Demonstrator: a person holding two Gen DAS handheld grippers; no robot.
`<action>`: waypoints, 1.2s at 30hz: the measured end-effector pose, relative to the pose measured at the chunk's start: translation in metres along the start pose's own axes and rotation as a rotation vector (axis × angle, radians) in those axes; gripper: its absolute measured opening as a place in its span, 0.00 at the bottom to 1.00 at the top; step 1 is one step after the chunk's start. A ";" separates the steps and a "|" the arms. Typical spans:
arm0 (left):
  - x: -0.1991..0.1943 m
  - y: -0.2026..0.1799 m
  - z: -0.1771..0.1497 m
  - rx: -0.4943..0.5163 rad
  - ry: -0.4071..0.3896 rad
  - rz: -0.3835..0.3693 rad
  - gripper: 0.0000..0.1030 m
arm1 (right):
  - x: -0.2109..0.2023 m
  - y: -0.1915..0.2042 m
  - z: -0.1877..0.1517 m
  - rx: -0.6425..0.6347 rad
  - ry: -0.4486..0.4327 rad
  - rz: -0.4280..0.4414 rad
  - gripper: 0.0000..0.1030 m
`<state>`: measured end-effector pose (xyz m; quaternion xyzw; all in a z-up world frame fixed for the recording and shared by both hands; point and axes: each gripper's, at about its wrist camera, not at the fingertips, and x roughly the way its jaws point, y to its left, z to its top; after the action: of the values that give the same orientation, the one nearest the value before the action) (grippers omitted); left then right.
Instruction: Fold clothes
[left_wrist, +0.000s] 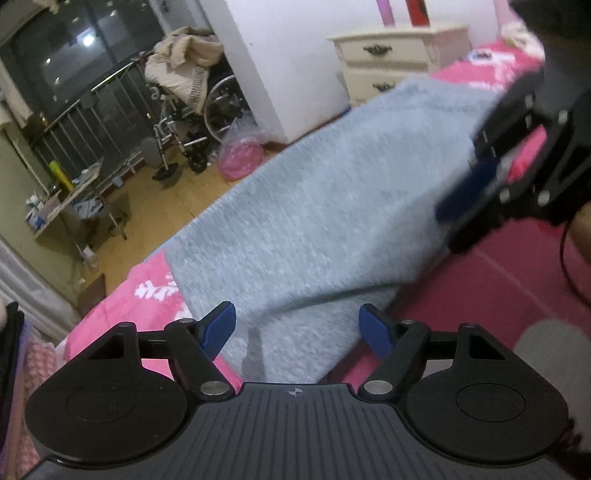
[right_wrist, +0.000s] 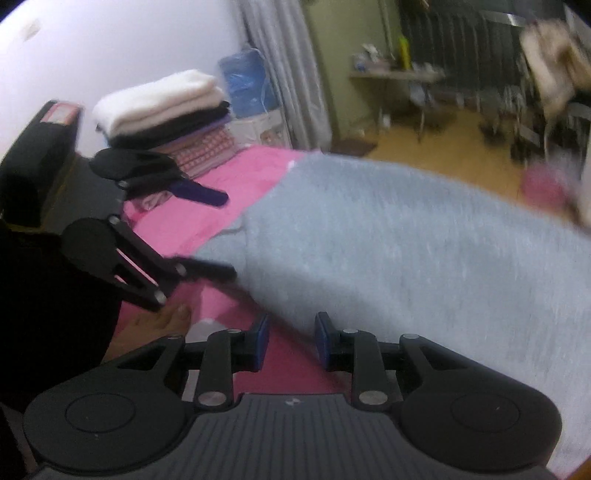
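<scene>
A light grey-blue knitted garment (left_wrist: 314, 206) lies spread on the pink bedcover (left_wrist: 498, 295), one layer overlapping another near its closer end. My left gripper (left_wrist: 297, 325) hovers open just above that end, nothing between its blue pads. At the garment's right edge my right gripper (left_wrist: 454, 221) shows as a blur. In the right wrist view the garment (right_wrist: 406, 240) fills the right side. My right gripper (right_wrist: 291, 339) is open over bare pink cover beside the cloth's edge. My left gripper (right_wrist: 227, 236) stands wide open at the garment's left corner.
A stack of folded white and black clothes (right_wrist: 162, 103) sits at the head of the bed. Beyond the bed are a wood floor, a wheelchair (left_wrist: 192, 122), a pink bag (left_wrist: 240, 155), a cream nightstand (left_wrist: 395, 55) and a small table (left_wrist: 62, 203). A person's bare foot (right_wrist: 166, 317) rests near my left gripper.
</scene>
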<state>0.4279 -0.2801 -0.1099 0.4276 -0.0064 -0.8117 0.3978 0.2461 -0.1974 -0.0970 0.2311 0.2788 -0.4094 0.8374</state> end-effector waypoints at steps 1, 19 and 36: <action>0.002 -0.002 -0.001 0.011 0.001 0.003 0.71 | -0.001 0.005 0.002 -0.046 -0.010 -0.013 0.28; 0.003 0.001 -0.009 0.043 -0.001 -0.086 0.27 | 0.025 -0.017 0.013 0.055 -0.065 -0.249 0.28; -0.005 0.011 -0.014 0.014 0.056 -0.148 0.01 | 0.034 -0.063 -0.008 0.227 -0.021 -0.383 0.28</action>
<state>0.4464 -0.2801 -0.1116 0.4523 0.0308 -0.8265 0.3336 0.2106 -0.2468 -0.1351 0.2624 0.2611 -0.5920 0.7159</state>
